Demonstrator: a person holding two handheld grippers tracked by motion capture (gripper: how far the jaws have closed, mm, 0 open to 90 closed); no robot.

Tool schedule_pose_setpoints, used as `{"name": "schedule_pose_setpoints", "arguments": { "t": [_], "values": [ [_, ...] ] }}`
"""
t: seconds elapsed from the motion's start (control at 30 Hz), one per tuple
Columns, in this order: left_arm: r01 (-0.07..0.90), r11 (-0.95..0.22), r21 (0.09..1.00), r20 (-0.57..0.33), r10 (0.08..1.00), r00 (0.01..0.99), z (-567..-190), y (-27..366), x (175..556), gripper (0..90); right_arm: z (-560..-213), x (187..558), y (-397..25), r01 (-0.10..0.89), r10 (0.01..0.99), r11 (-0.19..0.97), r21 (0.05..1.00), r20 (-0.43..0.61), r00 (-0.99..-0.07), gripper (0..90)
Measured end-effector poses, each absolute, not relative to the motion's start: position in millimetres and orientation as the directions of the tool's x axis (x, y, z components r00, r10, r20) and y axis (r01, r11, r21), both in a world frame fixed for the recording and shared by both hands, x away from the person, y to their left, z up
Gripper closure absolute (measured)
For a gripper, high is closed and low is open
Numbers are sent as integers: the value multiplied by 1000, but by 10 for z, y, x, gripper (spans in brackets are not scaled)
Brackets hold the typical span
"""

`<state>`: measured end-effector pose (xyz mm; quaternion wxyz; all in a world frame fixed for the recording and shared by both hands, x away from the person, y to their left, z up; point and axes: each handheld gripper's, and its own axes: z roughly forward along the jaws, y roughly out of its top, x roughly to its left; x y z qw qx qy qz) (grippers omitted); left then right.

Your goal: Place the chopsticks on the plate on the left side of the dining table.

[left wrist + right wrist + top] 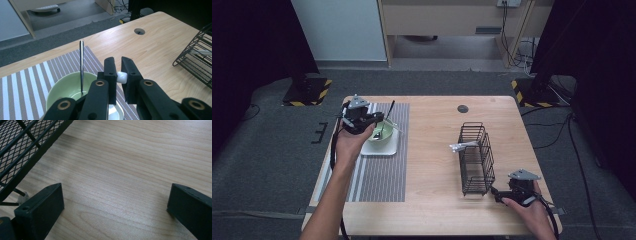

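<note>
White utensil handle [122, 77] pinched between left gripper [119, 65] fingers above green bowl [65, 86]; right gripper [115, 202] fingers wide apart, holding nothing, near right on counter [120, 162].

bowl [62, 87] pale green | placemat [382, 170] grey-white striped | rack [476, 159] black | table [437, 150] light wood

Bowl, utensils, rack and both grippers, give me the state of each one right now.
Bowl: upright on the white tray, a dark utensil standing in it.
White handle: clamped in the left gripper.
Left gripper: shut on the white handle, over the bowl.
Rack: upright on the table, a white utensil sticking out.
Right gripper: open, empty, beside the rack.
</note>
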<state>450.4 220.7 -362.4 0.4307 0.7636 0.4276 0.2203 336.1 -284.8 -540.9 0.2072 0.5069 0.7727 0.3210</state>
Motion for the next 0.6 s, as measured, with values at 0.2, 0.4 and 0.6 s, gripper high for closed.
{"name": "schedule_pose_setpoints", "arguments": {
  "t": [0.2, 0.4, 0.6],
  "values": [
    [464, -266, 845, -25, 847, 531, -3636, 2237, 4503, 825, -5409, 3361, -2849, 650, 916, 281, 706, 4, -401, 7],
    [461, -265, 847, -26, 846, 533, -3653, 2237, 4494, 825, -5409, 3361, -2848, 650, 916, 280, 706, 5, -400, 7],
    [462, -261, 847, -29, 846, 532, -3699, 2244, 4496, 825, -5409, 3361, -2848, 650, 916, 280, 706, 5, -400, 7]
  ]
}}
